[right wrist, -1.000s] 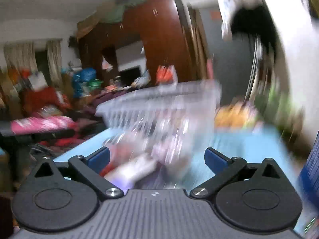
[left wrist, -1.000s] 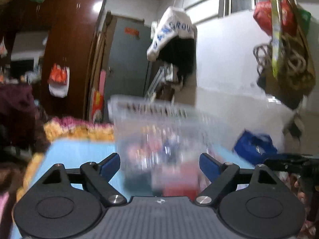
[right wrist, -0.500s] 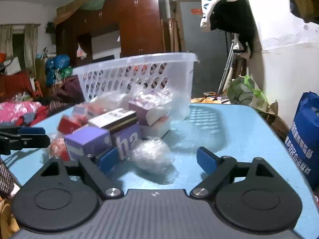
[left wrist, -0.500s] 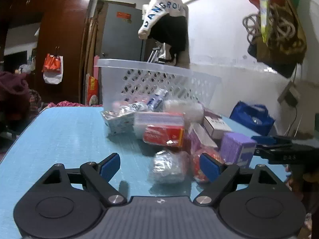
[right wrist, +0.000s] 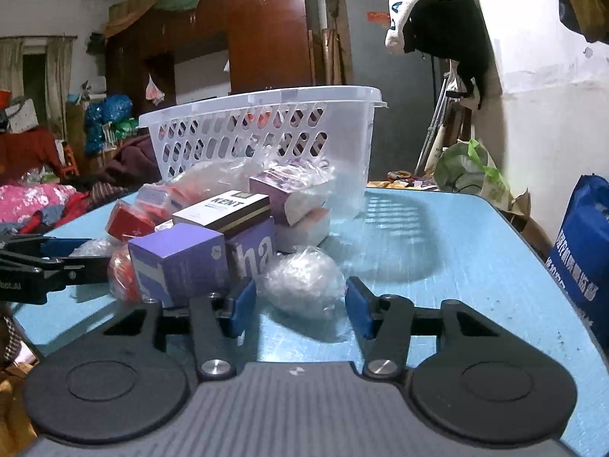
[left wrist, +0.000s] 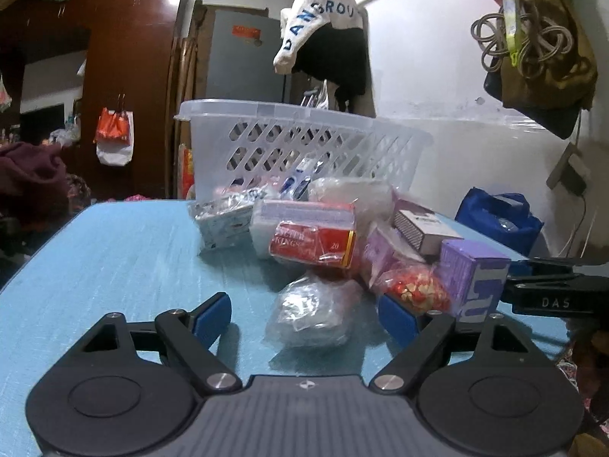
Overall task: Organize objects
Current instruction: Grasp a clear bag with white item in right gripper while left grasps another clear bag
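Right wrist view: the right gripper (right wrist: pixel 300 306) is closing around the clear wrapped bundle (right wrist: pixel 300 282), in front of the basket (right wrist: pixel 266 129), maybe not squeezing yet. Squeeze gently. The left gripper (left wrist: pixel 304 316) stays open.

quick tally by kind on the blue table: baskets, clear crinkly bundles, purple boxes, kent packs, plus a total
white basket: 1
clear crinkly bundles: 2
purple boxes: 3
kent pack: 1
total: 7
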{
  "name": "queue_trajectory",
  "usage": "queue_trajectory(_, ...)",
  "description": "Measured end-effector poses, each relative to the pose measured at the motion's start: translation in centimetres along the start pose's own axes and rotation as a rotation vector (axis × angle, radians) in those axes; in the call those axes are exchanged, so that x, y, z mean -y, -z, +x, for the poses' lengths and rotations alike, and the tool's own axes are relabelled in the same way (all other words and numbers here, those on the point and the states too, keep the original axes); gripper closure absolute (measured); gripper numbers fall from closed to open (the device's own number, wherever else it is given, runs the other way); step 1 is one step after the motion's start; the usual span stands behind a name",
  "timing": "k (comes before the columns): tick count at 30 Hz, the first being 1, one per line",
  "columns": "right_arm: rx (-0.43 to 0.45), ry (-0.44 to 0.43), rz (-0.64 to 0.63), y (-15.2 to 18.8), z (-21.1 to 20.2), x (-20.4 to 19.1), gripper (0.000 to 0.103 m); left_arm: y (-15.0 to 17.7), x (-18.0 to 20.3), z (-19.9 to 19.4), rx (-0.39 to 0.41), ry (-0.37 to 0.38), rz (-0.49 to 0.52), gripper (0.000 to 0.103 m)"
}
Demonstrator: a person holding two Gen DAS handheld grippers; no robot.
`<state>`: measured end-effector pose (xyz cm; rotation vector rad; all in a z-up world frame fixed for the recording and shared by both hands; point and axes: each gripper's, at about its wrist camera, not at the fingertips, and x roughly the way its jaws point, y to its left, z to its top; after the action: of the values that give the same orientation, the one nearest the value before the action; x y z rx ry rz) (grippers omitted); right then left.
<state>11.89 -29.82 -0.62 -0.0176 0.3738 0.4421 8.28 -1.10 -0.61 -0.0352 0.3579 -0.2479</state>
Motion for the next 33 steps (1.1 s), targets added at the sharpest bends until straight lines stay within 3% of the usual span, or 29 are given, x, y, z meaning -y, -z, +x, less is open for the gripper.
queue_trajectory(3,-0.002,0.007,-0.006,-0.1,0.0,-0.2,0.045,0.0,0.7,0.2,0.010,-0.034,0.040,0.016)
queue_trajectory(5,0.007,0.014,-0.010,0.0,-0.1,-0.3,0.047,0.1,0.9,0.2,0.020,-0.036,0.051,0.022)
queue_trajectory(6,0.012,0.009,-0.003,0.2,-0.2,-0.2,0.049,0.2,1.0,0.2,0.024,-0.039,0.061,0.040)
queue_trajectory(7,0.019,0.002,0.006,0.3,-0.4,0.0,0.050,0.3,1.0,0.1,0.027,-0.033,0.072,0.050)
queue_trajectory(14,0.053,0.029,0.060,0.6,-2.4,1.7,0.053,0.8,-0.1,-2.0,0.104,-0.040,0.049,0.051)
queue_trajectory(20,0.072,0.037,0.076,0.7,-3.2,2.3,0.054,0.1,-2.0,-3.5,0.151,-0.141,0.014,0.051)
queue_trajectory(33,0.097,0.014,0.045,0.6,-3.1,1.7,0.054,-0.2,-3.1,-3.6,0.156,-0.117,-0.030,0.051)
